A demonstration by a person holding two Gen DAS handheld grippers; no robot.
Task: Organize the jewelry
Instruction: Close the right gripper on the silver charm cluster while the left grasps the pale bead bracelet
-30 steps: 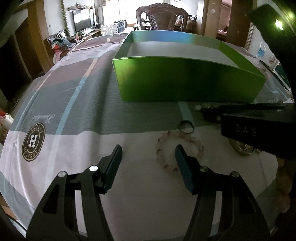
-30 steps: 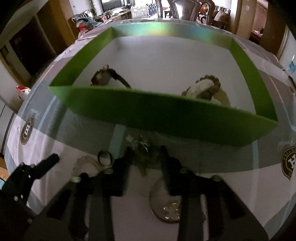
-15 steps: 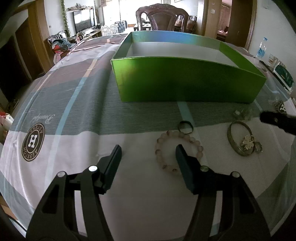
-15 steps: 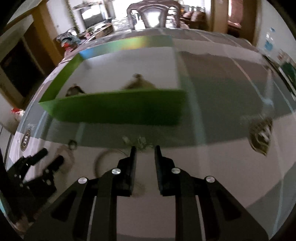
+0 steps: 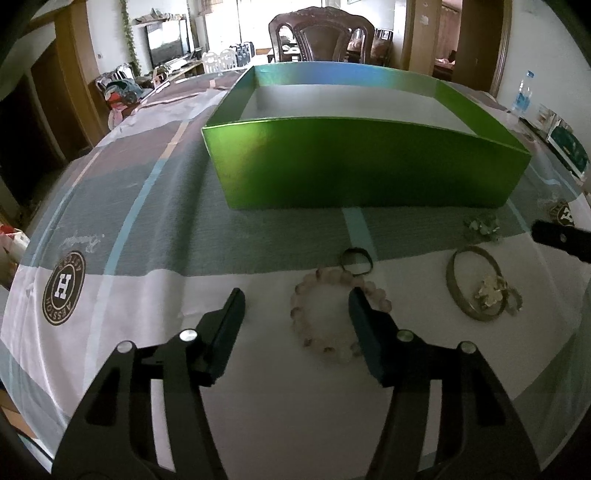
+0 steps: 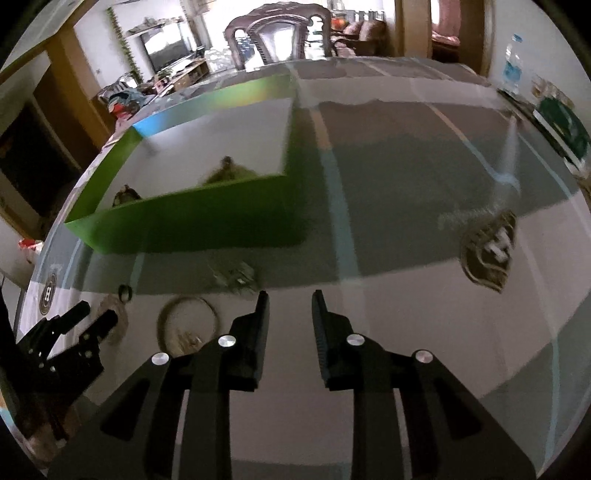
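Note:
My left gripper (image 5: 296, 293) is open and hovers low over a pink bead bracelet (image 5: 325, 275), whose right side its right finger hides. Just beyond the bracelet lies a dark ring (image 5: 364, 254). Right of it are a gold bangle with a flower charm (image 5: 487, 291) and a small sparkly brooch (image 5: 482, 227). The green box (image 5: 369, 166) stands behind them all. My right gripper (image 6: 290, 299) hangs over bare cloth to the right of the brooch (image 6: 236, 275). Its jaws are opening, with nothing between them. Two pieces (image 6: 125, 194) lie inside the box (image 6: 192, 229).
The patterned tablecloth (image 5: 110, 229) covers the whole table and carries round logos (image 5: 64, 288). A carved chair (image 5: 321, 33) stands at the far end. A water bottle (image 5: 523, 92) and a green packet (image 5: 569, 147) sit at the right edge.
My right gripper drew back from the brooch and swung right, out of most of the left wrist view, then parted its jaws slightly. The brooch stays on the cloth. The left gripper kept still.

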